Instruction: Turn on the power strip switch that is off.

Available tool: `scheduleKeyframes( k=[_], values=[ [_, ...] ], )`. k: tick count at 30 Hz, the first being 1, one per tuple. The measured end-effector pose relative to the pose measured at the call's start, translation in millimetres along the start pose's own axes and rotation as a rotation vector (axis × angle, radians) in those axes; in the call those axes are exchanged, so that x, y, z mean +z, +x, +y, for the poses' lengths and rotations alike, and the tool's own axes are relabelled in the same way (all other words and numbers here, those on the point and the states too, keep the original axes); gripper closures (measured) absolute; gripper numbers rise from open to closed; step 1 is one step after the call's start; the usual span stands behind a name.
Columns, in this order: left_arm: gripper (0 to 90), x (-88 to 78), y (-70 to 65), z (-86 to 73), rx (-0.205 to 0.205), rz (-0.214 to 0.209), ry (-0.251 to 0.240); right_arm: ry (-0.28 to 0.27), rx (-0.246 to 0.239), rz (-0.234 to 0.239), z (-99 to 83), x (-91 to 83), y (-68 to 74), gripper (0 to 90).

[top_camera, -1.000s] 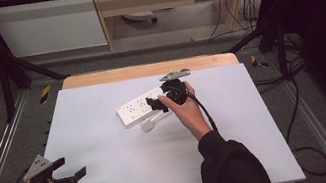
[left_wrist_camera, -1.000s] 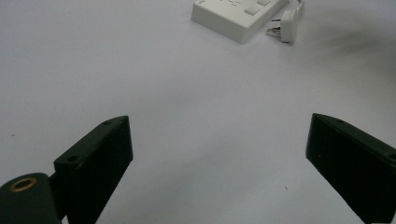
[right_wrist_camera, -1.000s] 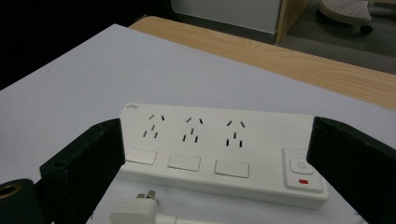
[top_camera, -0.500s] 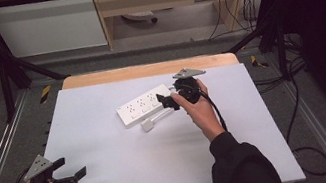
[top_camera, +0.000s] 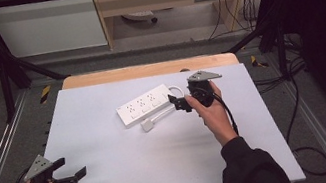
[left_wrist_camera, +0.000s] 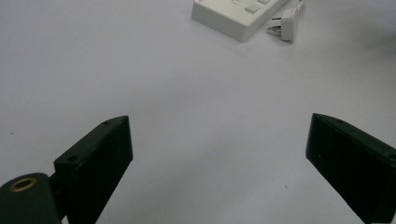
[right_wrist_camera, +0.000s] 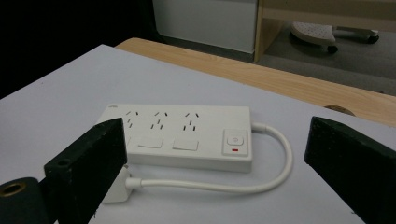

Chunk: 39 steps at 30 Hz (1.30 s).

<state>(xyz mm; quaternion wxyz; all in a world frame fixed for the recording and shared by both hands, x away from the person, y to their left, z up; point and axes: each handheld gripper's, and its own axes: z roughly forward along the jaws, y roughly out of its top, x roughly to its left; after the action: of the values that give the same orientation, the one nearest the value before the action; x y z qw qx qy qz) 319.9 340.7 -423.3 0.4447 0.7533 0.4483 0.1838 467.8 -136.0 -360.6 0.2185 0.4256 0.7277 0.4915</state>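
Strip (top_camera: 145, 105) lies mid-surface (top_camera: 116, 181), plug (right_wrist_camera: 116, 189) just beside it; right tool (top_camera: 179, 104) released, near its switch end; left tool (top_camera: 71, 174) released, well apart; strip likely light, rigid, slick; cord floppy; grip across the body.

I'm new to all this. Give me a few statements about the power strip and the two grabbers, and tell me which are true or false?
1. The power strip lies flat on the white table. True.
2. The plug is pushed into one of the strip's sockets. False: it lies loose on the table beside the strip.
3. The right gripper is clamped on the cable. False: its jaws stand wide apart, holding nothing.
4. The left gripper is open, near the table's front edge. True.
5. The strip has three socket groups and one switch. True.
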Motion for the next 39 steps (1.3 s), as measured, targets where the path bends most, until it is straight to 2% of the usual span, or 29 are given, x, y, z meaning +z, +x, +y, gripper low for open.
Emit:
scheduleKeyframes(
  k=[15, 20, 26, 39],
  values=[
    [7.4, 0.2, -0.5, -0.3, 0.000, 0.003, 0.005, -0.052, 0.014, -0.045, -22.5, -46.3, -20.9, 6.9],
    [7.4, 0.3, -0.7, -0.2, 0.000, 0.005, 0.005, -0.080, 0.026, -0.074, -34.7, -60.8, -26.5, 7.0],
    [7.4, -0.4, -0.9, -0.1, -0.003, 0.007, -0.005, -0.118, 0.033, -0.083, -50.6, -78.9, -32.8, 7.4],
    [7.4, -0.3, -1.0, 0.0, -0.005, 0.009, -0.003, -0.120, 0.037, -0.131, -87.0, -113.4, -47.7, 7.5]
  ],
)
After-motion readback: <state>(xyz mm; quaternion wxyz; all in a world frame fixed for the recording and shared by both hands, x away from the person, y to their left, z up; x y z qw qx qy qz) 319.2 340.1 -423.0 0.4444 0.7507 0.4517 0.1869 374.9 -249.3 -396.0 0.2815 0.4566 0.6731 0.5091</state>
